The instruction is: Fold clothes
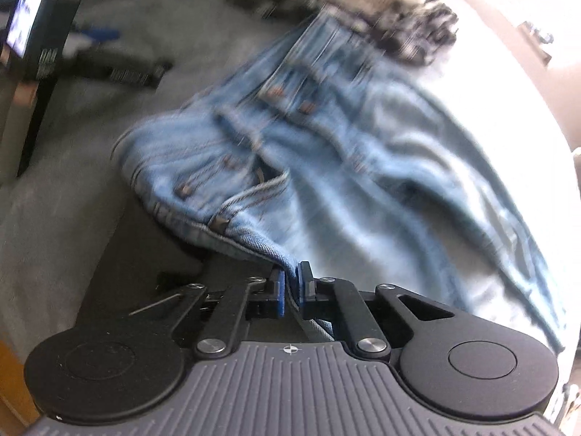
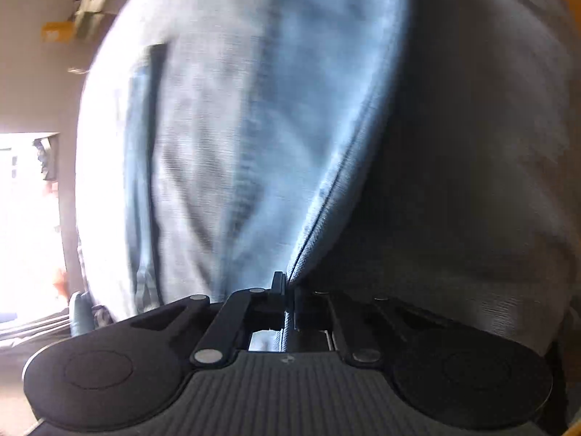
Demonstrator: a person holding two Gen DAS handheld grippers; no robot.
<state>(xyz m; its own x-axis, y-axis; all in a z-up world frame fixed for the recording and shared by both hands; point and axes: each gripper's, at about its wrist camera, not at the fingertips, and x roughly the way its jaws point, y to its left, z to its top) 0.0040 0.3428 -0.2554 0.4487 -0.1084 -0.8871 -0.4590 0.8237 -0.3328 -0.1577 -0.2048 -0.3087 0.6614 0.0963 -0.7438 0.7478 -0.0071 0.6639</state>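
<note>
The left gripper [image 1: 289, 281] is clamped on the waistband edge of the jeans [image 1: 326, 167]; the right gripper [image 2: 288, 292] pinches a seam of the same denim, which fans toward twelve o'clock in both views. The jeans lie crumpled on a grey blanket [image 1: 72, 189] — patterned clothes [image 1: 410, 32] sit at one o'clock. Best to lift evenly, keeping the fabric taut. No writing is readable — everything is blurred.
</note>
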